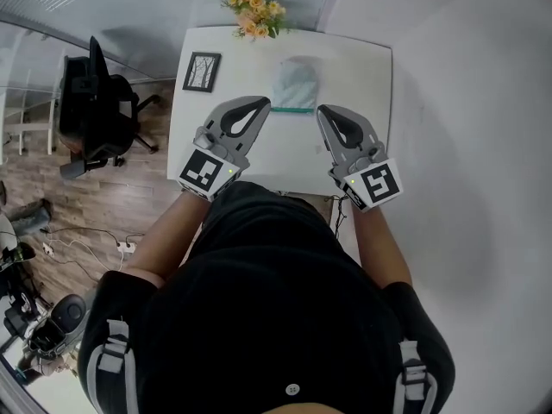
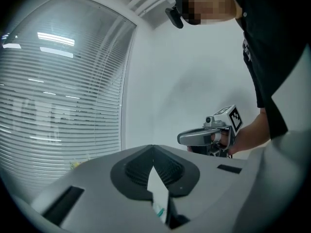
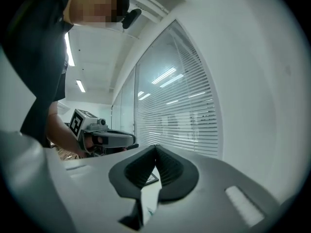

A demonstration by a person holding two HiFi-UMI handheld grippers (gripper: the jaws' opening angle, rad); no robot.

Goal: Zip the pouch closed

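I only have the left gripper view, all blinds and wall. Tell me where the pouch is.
Observer: In the head view, the pale blue-white pouch with a teal near edge lies flat on the white table, just beyond the tips of the left hand-held gripper and the right hand-held gripper. Neither holds it.
Operator: Report the right jaws.
Observer: The right gripper view shows them shut, with nothing between them.
Operator: List what else is on that table.
Observer: A black-framed picture sits left of the pouch, and a bunch of orange and yellow flowers is at the far edge.
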